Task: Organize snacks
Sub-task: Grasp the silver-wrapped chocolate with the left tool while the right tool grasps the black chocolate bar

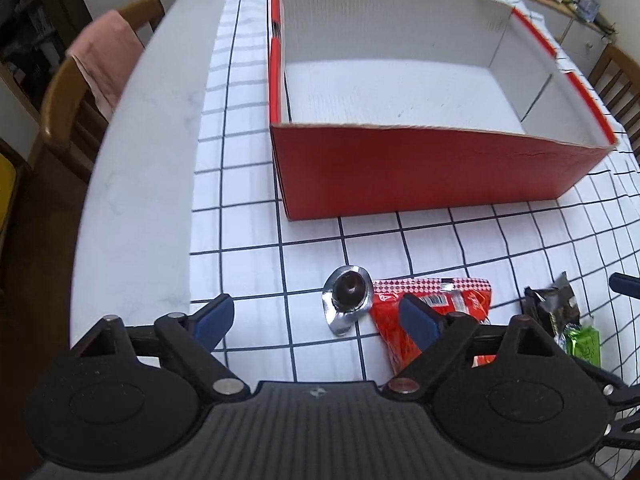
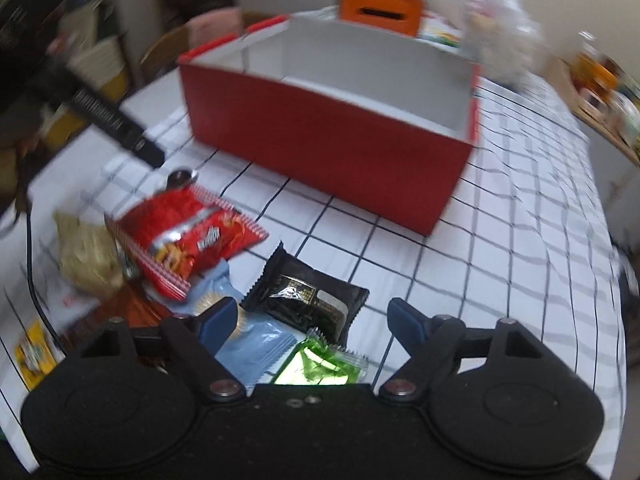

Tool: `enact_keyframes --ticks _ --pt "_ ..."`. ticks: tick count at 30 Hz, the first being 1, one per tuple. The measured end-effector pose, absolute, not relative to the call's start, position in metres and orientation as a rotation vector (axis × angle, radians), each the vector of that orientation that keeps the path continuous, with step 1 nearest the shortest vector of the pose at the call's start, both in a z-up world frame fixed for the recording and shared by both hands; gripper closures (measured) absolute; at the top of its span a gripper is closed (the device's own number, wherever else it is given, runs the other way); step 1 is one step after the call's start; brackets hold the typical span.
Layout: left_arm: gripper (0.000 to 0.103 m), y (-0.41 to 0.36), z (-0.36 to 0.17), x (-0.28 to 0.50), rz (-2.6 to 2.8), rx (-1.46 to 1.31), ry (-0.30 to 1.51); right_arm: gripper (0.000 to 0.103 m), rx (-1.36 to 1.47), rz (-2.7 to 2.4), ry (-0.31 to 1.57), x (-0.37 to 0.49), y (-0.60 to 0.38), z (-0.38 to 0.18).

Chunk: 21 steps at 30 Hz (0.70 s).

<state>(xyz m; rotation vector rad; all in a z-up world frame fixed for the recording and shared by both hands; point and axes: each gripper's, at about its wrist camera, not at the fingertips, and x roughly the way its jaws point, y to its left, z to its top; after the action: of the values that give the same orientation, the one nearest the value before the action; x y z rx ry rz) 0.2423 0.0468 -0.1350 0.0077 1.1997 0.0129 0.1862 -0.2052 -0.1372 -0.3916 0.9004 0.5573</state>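
Note:
A red cardboard box [image 1: 420, 172] with a white inside and a divider stands on the checked tablecloth. In front of it lie a silver foil cup holding a chocolate [image 1: 348, 298], a red snack bag [image 1: 460, 300], a black packet [image 1: 552, 304] and a green packet [image 1: 586, 344]. My left gripper [image 1: 316, 304] hangs open above the foil cup, its right finger over the red bag. My right gripper [image 2: 312, 306] is open over the black packet [image 2: 308, 296], with the green packet [image 2: 320, 368] and a light blue packet [image 2: 260, 340] below it. The red snack bag [image 2: 188, 236] lies to its left.
A beige bag [image 2: 86, 256] and other small packets lie at the table's left in the right wrist view. An orange container [image 2: 380, 4] and a clear bag [image 2: 500, 20] stand behind the box [image 2: 328, 140]. Wooden chairs [image 1: 80, 88] flank the table. The left gripper's body [image 2: 104, 120] reaches in at upper left.

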Motion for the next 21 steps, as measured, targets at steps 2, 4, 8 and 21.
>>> enact_keyframes --ticks 2,4,8,21 --pt "0.018 0.048 -0.142 0.250 0.016 -0.001 1.224 0.024 -0.461 0.614 0.904 0.193 -0.200 -0.142" --pt "0.023 0.050 -0.148 0.257 0.010 -0.020 1.251 0.027 -0.539 0.668 0.904 0.198 -0.196 -0.146" --pt "0.033 0.052 -0.160 0.267 0.008 -0.048 1.299 0.033 -0.644 0.774 0.907 0.208 -0.192 -0.151" --pt "0.062 0.052 -0.165 0.277 -0.005 -0.052 1.306 0.059 -0.654 0.837 0.932 0.224 -0.186 -0.162"
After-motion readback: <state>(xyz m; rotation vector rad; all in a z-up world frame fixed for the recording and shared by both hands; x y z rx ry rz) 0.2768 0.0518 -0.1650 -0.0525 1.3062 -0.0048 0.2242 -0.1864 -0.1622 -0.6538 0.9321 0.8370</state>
